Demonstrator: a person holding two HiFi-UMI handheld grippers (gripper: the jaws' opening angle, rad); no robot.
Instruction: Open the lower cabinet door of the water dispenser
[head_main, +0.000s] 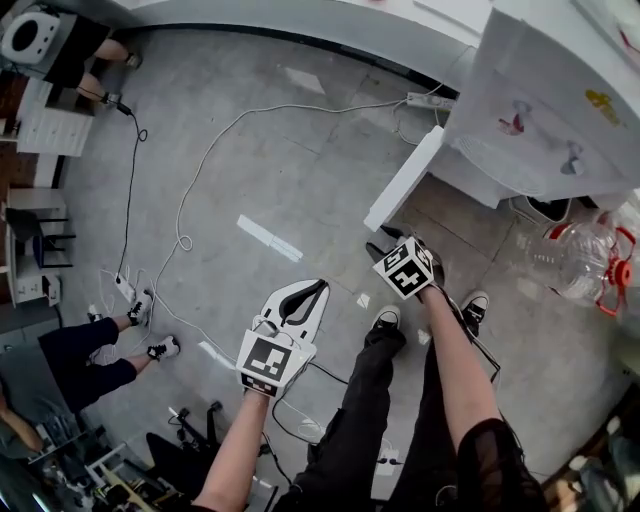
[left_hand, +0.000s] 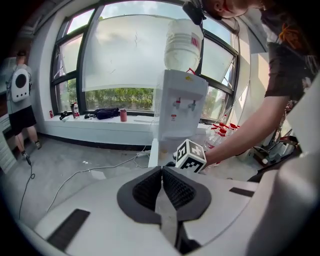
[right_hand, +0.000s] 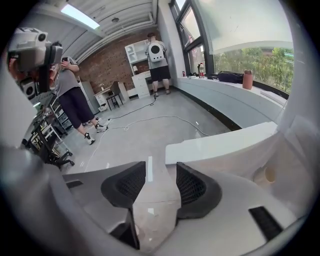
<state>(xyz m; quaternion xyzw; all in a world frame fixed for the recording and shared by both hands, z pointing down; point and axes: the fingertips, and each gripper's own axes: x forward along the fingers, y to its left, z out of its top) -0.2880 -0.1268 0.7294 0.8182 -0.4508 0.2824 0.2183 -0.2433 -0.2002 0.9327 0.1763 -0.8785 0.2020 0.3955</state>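
Standing well apart, the jaws of the right claw (right_hand: 161, 167) hold nothing and touch nothing. The left claw (left_hand: 161, 170) has its pads pressed together, empty, and hangs over the floor (head_main: 280, 170) to the left of the other.

The lower door (right_hand: 220, 142) of the water dispenser (head_main: 540, 110) is already swung out. Its white edge lies just past the right claw's tips, slightly to their right; whether they touch cannot be told. From the left claw the door (left_hand: 154, 150) is seen edge-on, ahead.

An empty bottle (head_main: 570, 260) lies beside the dispenser. White cables (head_main: 190, 200) and a power strip (head_main: 430, 100) run across the floor, and a bystander's legs (head_main: 90, 350) stand well to the left.
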